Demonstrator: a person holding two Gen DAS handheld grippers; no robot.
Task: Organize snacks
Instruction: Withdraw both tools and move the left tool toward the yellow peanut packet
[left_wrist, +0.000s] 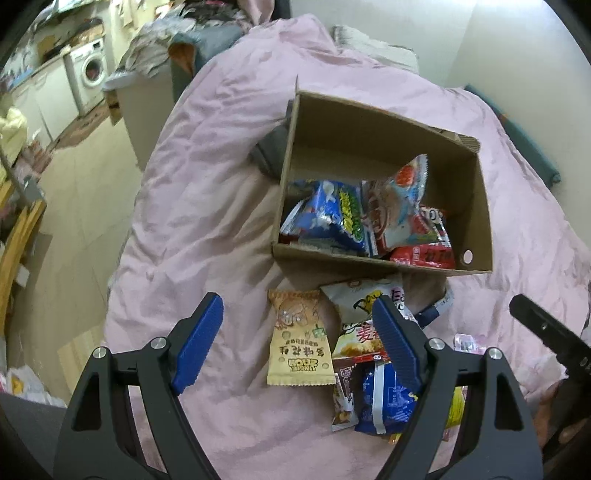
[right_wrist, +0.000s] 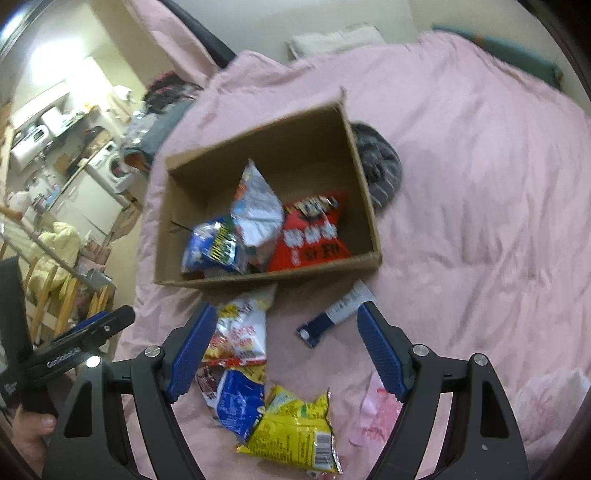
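Two open grippers over loose snacks beside a half-filled box on a pink quilt

In the left wrist view the left gripper (left_wrist: 299, 341) has its jaws apart and empty, above the quilt (left_wrist: 207, 206); a tan packet (left_wrist: 298, 341) lies between them, untouched, then a white bag (left_wrist: 354, 299), a brown packet (left_wrist: 341, 398) and a blue bag (left_wrist: 384, 402), the last three partly hidden behind the right-hand finger, their total hard to count. The box (left_wrist: 480, 206) behind holds at least four packets: blue, pale, and two red ones, overlapping. In the right wrist view the right gripper (right_wrist: 286, 349) also stands apart and empty; below it lie a white-and-red bag (right_wrist: 240, 332), the blue bag, a yellow bag (right_wrist: 291, 435), a navy stick pack (right_wrist: 332, 317) and a pale pink wrapper (right_wrist: 376, 417), blurred
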